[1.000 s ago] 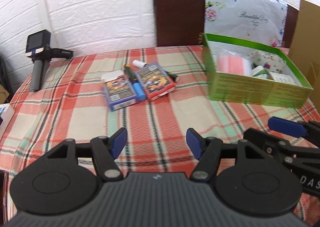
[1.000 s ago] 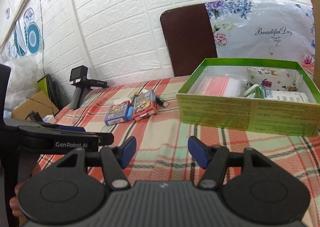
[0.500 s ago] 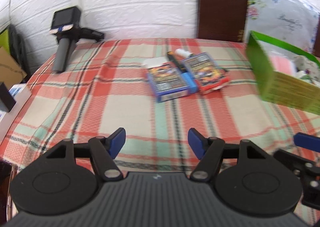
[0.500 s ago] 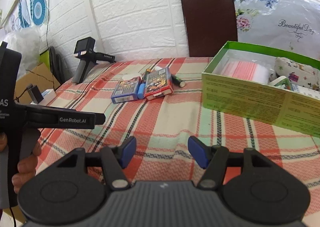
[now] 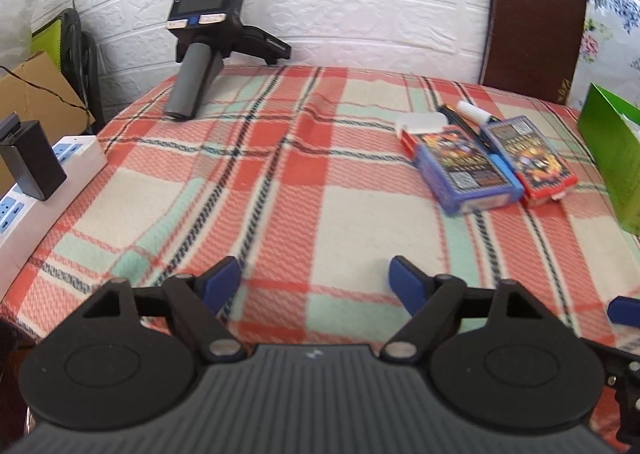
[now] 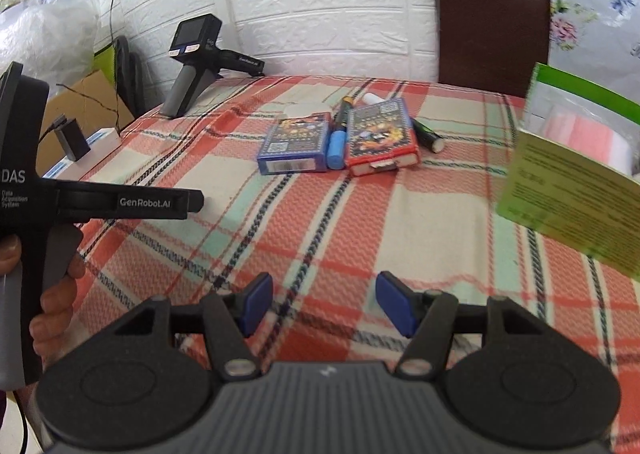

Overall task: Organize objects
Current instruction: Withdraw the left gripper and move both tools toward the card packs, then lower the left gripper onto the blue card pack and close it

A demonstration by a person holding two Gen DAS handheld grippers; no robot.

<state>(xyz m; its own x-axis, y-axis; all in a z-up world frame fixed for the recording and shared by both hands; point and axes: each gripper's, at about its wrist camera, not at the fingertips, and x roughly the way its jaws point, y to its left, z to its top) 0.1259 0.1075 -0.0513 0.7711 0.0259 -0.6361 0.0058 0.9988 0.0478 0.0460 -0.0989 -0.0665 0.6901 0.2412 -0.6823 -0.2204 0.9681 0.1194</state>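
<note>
A blue card box (image 5: 464, 170) (image 6: 296, 144) and a red card box (image 5: 528, 164) (image 6: 380, 134) lie side by side on the plaid tablecloth, with a blue marker (image 6: 337, 144) between them and a black marker (image 6: 426, 134) beside the red box. A white-capped item (image 5: 474, 112) lies behind them. The green box (image 6: 568, 186) (image 5: 612, 158) stands at the right. My left gripper (image 5: 316, 280) is open and empty, well short of the card boxes. My right gripper (image 6: 324, 300) is open and empty, also short of them.
A spare black handheld gripper (image 5: 200, 54) (image 6: 192, 66) stands at the table's far left. A white power strip with a black adapter (image 5: 32, 162) sits off the left edge. A brown chair back (image 5: 532, 18) stands behind the table. The left hand-held unit (image 6: 100, 202) shows in the right wrist view.
Both views have swung left and moved nearer the table. The card boxes now sit right of centre in the left view, and the green box has slid to the right edge. Both grippers stay open.
</note>
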